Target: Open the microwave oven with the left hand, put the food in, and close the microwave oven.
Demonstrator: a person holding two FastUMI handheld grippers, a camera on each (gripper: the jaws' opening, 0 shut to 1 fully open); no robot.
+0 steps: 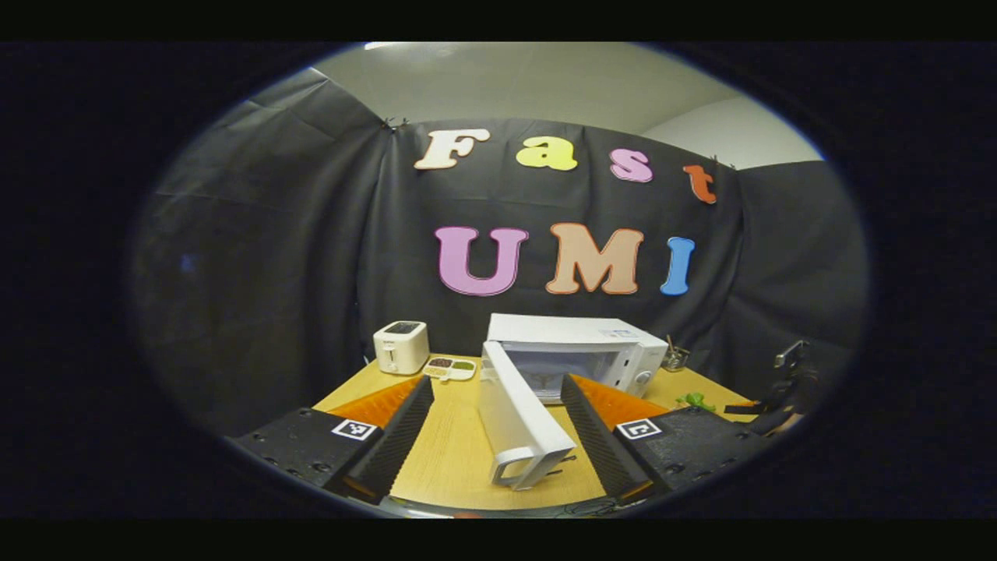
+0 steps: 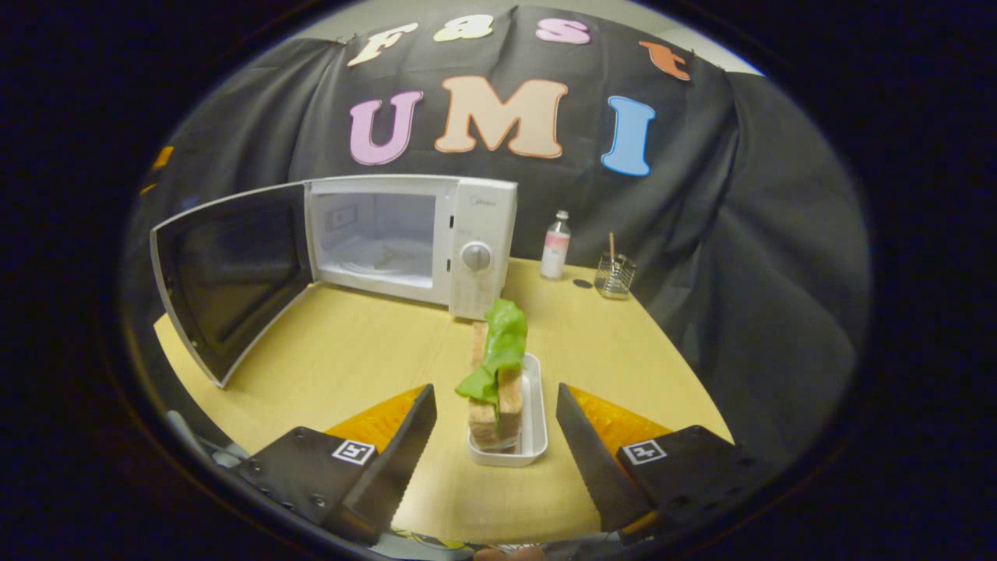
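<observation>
- Right gripper view showed the right claw point(image 2: 492, 436) wide open, holding nothing, with the small white oblong plastic tray point(image 2: 534, 421) lying on the tabletop point(image 2: 350, 351) between its two fingers, not touched by either.
- In the tray stood the food, a stack of pale bread slices with a green lettuce leaf point(image 2: 498, 351) on top; the long axis of the tray ran straight away from the claw, toward the oven.
- The white microwave oven point(image 2: 436, 234) stood beyond the tray and a little to the left, its door point(image 2: 234, 273) swung fully open to the left and its cavity bare.
- In the left gripper view, the left claw point(image 1: 498, 436) was also wide open and gripping nothing; the door edge with its handle point(image 1: 518, 421) stood between the fingers, and I could not tell whether any finger touched it.
- In my judgement the opening was done, and the right claw was the nearer one to the food: it needed to close across the short width of the tray, then carry it forward and left into the cavity.
</observation>
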